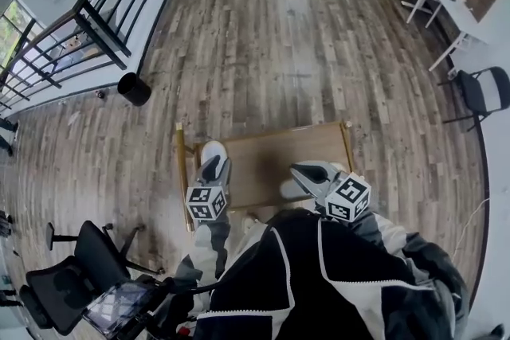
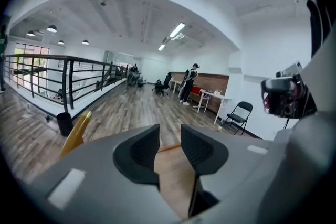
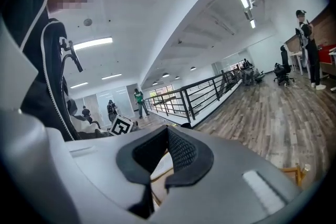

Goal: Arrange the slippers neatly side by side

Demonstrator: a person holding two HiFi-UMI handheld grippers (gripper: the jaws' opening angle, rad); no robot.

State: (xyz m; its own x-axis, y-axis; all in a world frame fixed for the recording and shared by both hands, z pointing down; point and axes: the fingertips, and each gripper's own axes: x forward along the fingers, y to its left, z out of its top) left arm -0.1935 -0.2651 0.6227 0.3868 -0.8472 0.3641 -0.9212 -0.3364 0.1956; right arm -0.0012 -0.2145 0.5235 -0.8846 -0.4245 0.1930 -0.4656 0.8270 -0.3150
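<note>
The left gripper (image 1: 213,165) hangs over a white slipper (image 1: 212,147) near the left edge of the wooden table (image 1: 263,159), its jaws apart and empty. The right gripper (image 1: 307,171) has its jaws closed on nothing. Beyond the table lies wide free floor (image 1: 279,28).

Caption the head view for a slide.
Left gripper open, right gripper shut, both held over a wooden table bearing a white slipper.

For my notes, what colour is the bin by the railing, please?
The bin is black, clearest in the head view.

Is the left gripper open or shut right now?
Open: in the left gripper view, the left gripper's dark pads stand apart, with only the brown wooden tabletop showing through the gap.
</note>
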